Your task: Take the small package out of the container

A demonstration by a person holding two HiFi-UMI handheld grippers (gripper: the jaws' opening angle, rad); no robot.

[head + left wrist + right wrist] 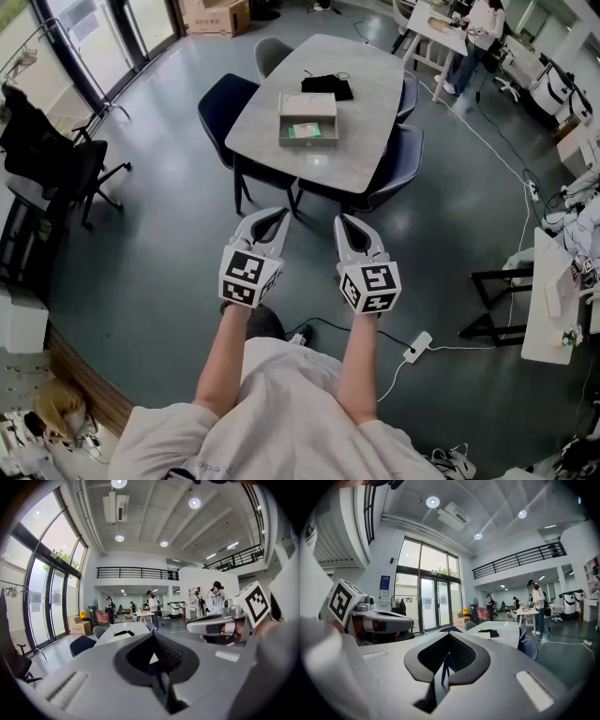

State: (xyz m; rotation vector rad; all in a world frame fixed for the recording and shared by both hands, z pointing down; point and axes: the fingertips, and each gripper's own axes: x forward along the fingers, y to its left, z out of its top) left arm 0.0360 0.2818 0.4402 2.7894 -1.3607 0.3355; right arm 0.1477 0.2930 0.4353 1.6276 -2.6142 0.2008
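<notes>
**Grippers shut and empty, short of the table**

Head view: left gripper [273, 220] and right gripper [348, 226] sit side by side at lower centre of the frame, above grey floor [159, 253]. Both are well apart from the table [361, 141] at upper centre. In the left gripper view the jaws meet at their tips, with nothing between them. The right gripper view shows the same: jaws together and empty.

Container [309, 105]: an open, shallow pale box lying flat near the middle of the tabletop. Small package [304, 131]: lies inside the container, in the half nearer the bottom of the frame. Its face looks green, though it is too small to say more.

Other items: a black object [327, 87] lies on the table just above the container in the frame. Dark blue chairs [225, 103] stand round the table. A white power strip [417, 346] lies on the floor at lower right. A person [475, 37] stands at upper right.
</notes>
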